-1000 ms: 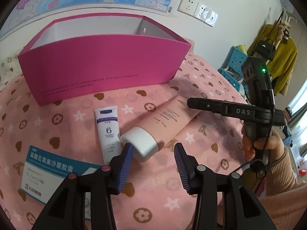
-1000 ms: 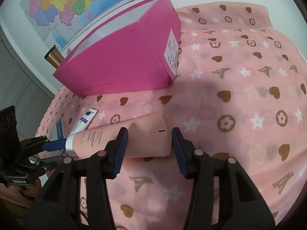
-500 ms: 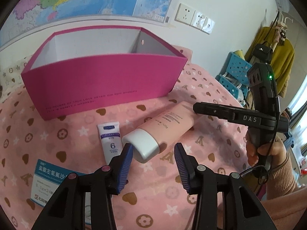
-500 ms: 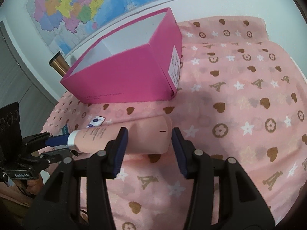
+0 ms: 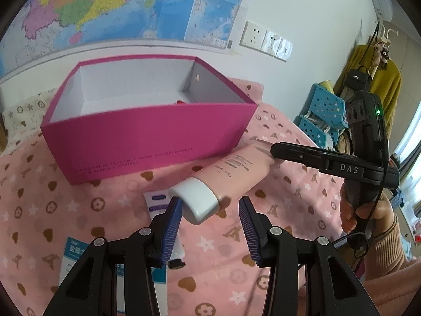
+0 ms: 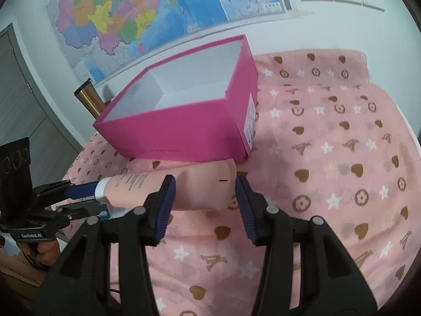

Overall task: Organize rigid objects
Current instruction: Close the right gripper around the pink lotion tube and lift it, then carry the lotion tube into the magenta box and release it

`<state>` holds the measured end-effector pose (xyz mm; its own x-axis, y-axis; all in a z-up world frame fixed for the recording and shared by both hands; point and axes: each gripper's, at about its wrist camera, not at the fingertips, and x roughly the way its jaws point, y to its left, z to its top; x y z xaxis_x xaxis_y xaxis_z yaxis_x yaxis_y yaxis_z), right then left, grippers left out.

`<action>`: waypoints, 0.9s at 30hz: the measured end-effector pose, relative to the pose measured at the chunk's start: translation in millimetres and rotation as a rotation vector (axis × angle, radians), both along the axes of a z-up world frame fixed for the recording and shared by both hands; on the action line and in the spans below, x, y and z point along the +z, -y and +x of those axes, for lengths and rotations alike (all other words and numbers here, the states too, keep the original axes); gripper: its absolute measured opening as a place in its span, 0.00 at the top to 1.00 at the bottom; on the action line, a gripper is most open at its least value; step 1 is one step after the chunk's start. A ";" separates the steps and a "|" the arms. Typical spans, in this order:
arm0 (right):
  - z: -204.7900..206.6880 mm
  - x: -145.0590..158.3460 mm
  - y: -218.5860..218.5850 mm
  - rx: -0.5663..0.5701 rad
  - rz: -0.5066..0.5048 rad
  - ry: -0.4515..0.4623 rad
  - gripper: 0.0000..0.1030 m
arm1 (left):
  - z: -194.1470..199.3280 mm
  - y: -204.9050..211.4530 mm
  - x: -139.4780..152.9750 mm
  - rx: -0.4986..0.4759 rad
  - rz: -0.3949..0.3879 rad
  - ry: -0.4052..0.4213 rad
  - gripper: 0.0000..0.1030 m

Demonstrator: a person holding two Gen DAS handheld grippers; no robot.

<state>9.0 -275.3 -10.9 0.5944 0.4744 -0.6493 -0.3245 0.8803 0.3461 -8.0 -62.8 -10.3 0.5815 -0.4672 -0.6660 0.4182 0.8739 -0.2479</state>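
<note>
A pink tube with a white cap (image 5: 229, 176) is held level above the pink cloth, in front of the magenta box (image 5: 147, 134). My left gripper (image 5: 210, 213) grips its cap end and my right gripper (image 6: 205, 193) grips its flat tail end (image 6: 208, 187). The jaws of both sit against the tube. The box (image 6: 184, 131) is open at the top with a white inside. A small white tube with a blue label (image 5: 158, 202) lies on the cloth under my left gripper. A blue and white medicine carton (image 5: 76, 258) lies at the lower left, partly hidden by my fingers.
The bed is covered by a pink patterned cloth (image 6: 342, 158). A wall with a map (image 5: 118, 8) and sockets stands behind the box. A copper cylinder (image 6: 89, 100) stands left of the box. Blue baskets (image 5: 321, 115) and hanging clothes are at the right.
Both grippers have risen with the pink tube between them; it has come off the cloth and nearer the box's front wall. The small tube and carton stay on the cloth.
</note>
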 end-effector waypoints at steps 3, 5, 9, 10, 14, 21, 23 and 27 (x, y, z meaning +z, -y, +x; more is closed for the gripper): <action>1.1 6.0 -2.0 0.002 -0.001 0.016 0.52 | 2.4 -2.9 6.0 0.006 0.003 0.021 0.57; 1.7 9.5 -3.6 0.003 0.000 0.025 0.52 | 3.6 -4.6 9.4 0.009 0.003 0.034 0.57; 3.6 14.9 -6.0 0.002 0.002 0.040 0.52 | 5.6 -6.8 16.0 0.016 0.002 0.059 0.57; 3.8 16.3 -6.4 0.000 0.004 0.045 0.52 | 6.0 -7.4 17.2 0.017 0.003 0.065 0.57; 4.9 22.8 -7.8 -0.002 0.007 0.061 0.52 | 7.8 -7.0 23.8 0.022 0.008 0.093 0.57; 7.6 33.3 -8.7 -0.005 0.013 0.089 0.51 | 10.0 -8.3 34.9 0.027 0.004 0.131 0.57; 8.8 36.4 -9.7 -0.006 0.013 0.096 0.52 | 12.4 -8.8 36.6 0.030 0.006 0.138 0.57; 13.4 40.2 -10.7 -0.008 0.015 0.103 0.52 | 16.6 -10.4 39.2 0.039 0.006 0.147 0.57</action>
<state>22.4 -264.6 29.3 0.6616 0.4788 -0.5771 -0.3523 0.8779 0.3244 8.5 -52.4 28.8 0.6906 -0.4382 -0.5754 0.4150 0.8916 -0.1811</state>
